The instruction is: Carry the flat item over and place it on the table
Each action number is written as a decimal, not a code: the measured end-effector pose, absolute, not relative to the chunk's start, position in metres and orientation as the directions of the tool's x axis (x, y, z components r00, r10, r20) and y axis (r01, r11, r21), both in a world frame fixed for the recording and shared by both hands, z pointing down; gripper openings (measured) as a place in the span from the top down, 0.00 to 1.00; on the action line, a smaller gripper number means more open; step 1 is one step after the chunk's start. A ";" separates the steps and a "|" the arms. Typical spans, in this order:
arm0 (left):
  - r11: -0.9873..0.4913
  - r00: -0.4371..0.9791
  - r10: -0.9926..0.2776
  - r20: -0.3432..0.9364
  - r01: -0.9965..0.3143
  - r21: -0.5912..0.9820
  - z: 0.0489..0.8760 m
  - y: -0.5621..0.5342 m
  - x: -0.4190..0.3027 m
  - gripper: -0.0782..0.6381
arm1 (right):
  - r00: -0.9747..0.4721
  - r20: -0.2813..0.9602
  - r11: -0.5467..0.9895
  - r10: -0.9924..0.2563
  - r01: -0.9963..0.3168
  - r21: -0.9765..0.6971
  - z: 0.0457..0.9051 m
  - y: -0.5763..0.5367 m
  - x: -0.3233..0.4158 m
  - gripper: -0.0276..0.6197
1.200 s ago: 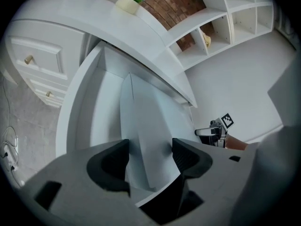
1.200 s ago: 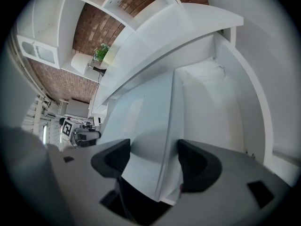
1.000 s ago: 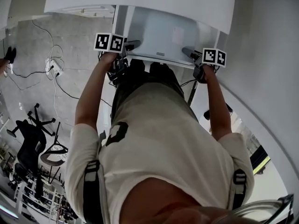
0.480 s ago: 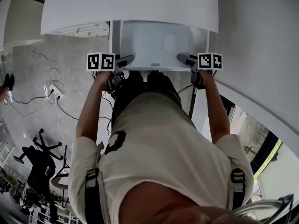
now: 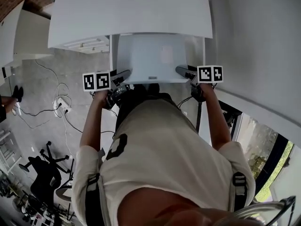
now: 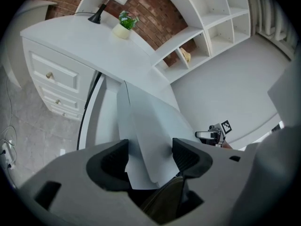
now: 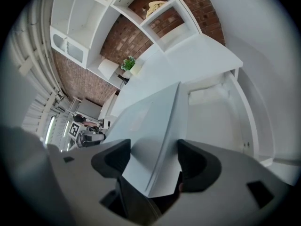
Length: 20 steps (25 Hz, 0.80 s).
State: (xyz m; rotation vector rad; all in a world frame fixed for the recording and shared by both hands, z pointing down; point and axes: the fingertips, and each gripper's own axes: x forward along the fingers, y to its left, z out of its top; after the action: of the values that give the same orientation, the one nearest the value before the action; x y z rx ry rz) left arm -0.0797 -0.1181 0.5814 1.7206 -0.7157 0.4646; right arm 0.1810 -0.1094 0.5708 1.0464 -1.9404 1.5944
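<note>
At the white desk (image 5: 131,13), closer now: my left gripper (image 5: 124,73) and right gripper (image 5: 182,70) clamp the flat white panel (image 5: 149,58); set-down next.

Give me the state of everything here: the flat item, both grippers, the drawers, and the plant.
Flat item: carried in the air, not yet on the table.
Left gripper: shut on one edge.
Right gripper: shut on the opposite edge.
Drawers: closed.
Potted plant: upright.

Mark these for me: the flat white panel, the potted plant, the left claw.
flat white panel (image 5: 150,55): head view, middle of its top face.
potted plant (image 6: 123,28): left gripper view, on the white pot.
left claw (image 6: 150,157): left gripper view, midway between its fingertips, where the panel's edge sits.
</note>
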 end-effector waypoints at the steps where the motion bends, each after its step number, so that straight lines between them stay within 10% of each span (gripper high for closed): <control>1: -0.162 0.730 -0.231 0.644 -0.681 0.714 0.576 -0.114 -0.077 0.47 | -0.636 0.712 0.071 -0.300 -0.759 -0.648 0.567 -0.107 0.185 0.46; 20: -0.118 0.569 -0.575 0.588 -0.769 0.628 0.506 -0.091 -0.086 0.47 | -0.781 0.519 0.265 -0.347 -0.612 -0.745 0.523 -0.113 0.180 0.49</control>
State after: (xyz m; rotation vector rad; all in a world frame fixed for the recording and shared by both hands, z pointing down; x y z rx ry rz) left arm -0.0862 -0.0912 0.5062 1.8033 -1.1042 0.2428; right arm 0.1797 -0.1131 0.5234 0.8894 -2.2860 1.5239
